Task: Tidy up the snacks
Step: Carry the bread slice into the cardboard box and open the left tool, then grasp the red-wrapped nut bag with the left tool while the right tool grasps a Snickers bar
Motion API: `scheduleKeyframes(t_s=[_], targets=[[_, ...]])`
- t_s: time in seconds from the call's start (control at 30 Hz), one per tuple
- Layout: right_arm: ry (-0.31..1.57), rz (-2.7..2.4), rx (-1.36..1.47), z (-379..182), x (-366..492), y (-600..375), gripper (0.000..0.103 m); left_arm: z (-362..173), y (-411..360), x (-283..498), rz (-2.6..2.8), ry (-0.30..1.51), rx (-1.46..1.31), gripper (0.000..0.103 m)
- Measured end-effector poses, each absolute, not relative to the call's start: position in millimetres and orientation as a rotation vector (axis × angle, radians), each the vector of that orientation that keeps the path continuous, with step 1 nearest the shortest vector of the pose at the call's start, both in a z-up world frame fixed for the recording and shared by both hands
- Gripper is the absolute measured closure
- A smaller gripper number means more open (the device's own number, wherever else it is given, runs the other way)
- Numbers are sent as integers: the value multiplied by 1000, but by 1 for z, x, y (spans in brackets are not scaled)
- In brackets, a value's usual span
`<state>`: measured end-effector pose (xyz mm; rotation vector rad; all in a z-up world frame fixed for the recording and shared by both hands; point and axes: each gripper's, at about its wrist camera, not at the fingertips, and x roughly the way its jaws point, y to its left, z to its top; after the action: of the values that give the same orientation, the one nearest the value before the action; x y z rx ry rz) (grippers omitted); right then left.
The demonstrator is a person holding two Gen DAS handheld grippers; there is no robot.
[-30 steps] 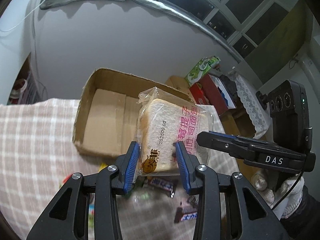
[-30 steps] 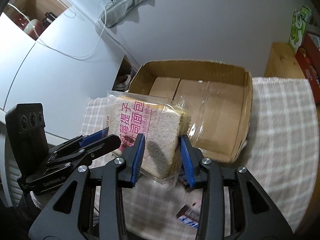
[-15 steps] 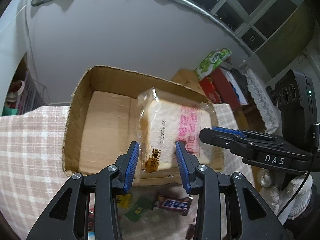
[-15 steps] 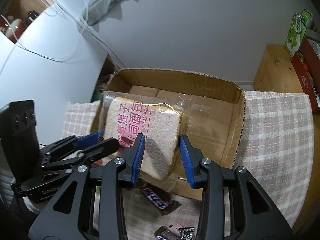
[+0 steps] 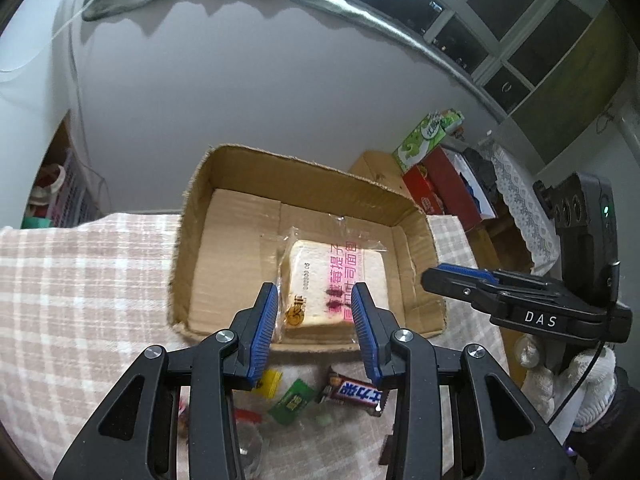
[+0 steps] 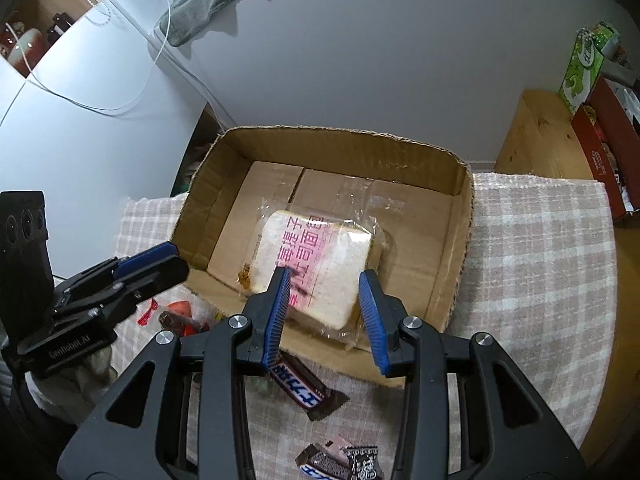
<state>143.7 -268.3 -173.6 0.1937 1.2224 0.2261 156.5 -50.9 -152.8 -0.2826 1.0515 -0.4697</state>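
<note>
Checked cloth covers the table; all places below are given relative to the cardboard box standing open on it.

- Behind the box: a grey wall. Right of it, off the cloth: a wooden cabinet, then a red carton with a green tissue pack on top.
- Inside the box: one bread packet, clear wrap with pink print, lying flat on the floor in the near right part. The left part of the floor is bare cardboard.
- Left gripper: hangs above the box's near wall. Fingers apart, clamped on nothing. In its own view the blue pads frame the packet's near edge, but the right wrist view puts its tip outside the box's near left corner, clear of the packet.
- Right gripper: also above the near wall, fingers apart, nothing pinched. The left wrist view shows its tip over the right wall, beside the packet and not on it. A white-gloved hand holds it.
- In front of the box, on the cloth: loose snacks. A chocolate bar just outside the near wall, a green sweet, a yellow wrapper, a red wrapper, and two dark bars nearest the camera.
- Obstruction: the near wall stands between the loose snacks and the packet; gripper frames hide part of the pile.
</note>
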Motion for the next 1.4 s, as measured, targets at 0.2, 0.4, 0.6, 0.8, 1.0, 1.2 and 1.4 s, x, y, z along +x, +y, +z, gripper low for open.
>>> scheduleKeyframes(t_s=[0.2,0.4,0.6,0.8,1.0,1.2,1.4], targets=[[1191,223,192,-158,116,-274,65,-140,-21,131,-429,1018,-304,67],[1185,203,159,-154,83,-278,64,-143,3,103,-365,1028,-300,67],[1188,191,142,-157,47,-277,48,-154,19,74,-324,1063,-338,67],[1214,209,162,-164,20,-280,48,-164,21,50,-315,1094,-360,67],[1276,300,173,-180,-6,-276,48,-174,15,32,-318,1123,-361,67],[1354,384,141,-204,-18,-261,49,-180,11,23,-324,1140,-354,67],[1413,421,64,-226,-16,-250,51,-183,12,20,-317,1145,-356,67]])
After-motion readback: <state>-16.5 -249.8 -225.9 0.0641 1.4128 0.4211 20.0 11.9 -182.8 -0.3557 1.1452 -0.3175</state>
